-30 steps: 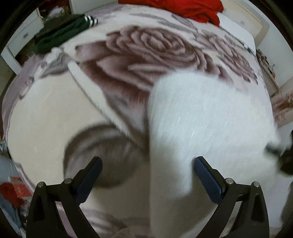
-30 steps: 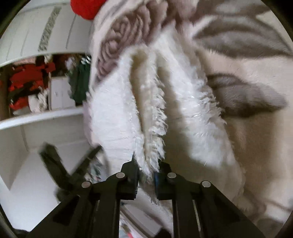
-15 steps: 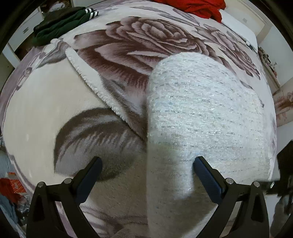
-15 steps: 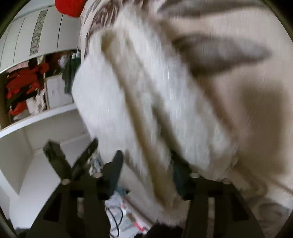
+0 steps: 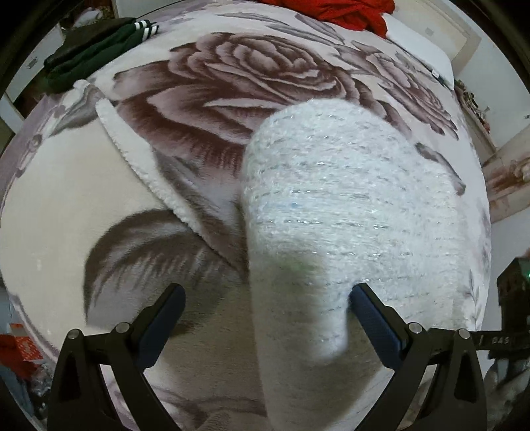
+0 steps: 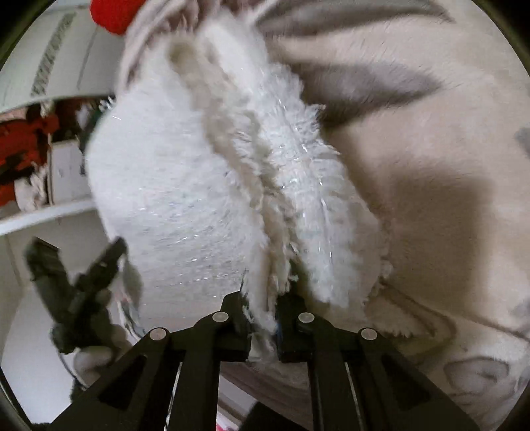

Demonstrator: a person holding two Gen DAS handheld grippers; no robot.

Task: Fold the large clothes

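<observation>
While white sweater [image 5: 347, 205] lies folded on rose blanket [image 5: 258, 76], left gripper [image 5: 265, 318] hangs above near end, jaws wide, nothing pinched, sweater's edge passing between fingers. Right gripper [image 6: 263, 318] closing on fuzzy sweater hem [image 6: 265, 298], pads nipping fabric. Green garment [image 5: 96, 53] and red cloth [image 5: 344, 13] at blanket's far edge.

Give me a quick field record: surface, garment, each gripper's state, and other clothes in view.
surface: floral blanket on a bed
garment: white fuzzy sweater, folded, lying on the blanket
left gripper: open, poised over the sweater's near edge
right gripper: jaws closing, fuzzy edge of the sweater pinched between them
other clothes: dark green garment far left, red garment at the far end
</observation>
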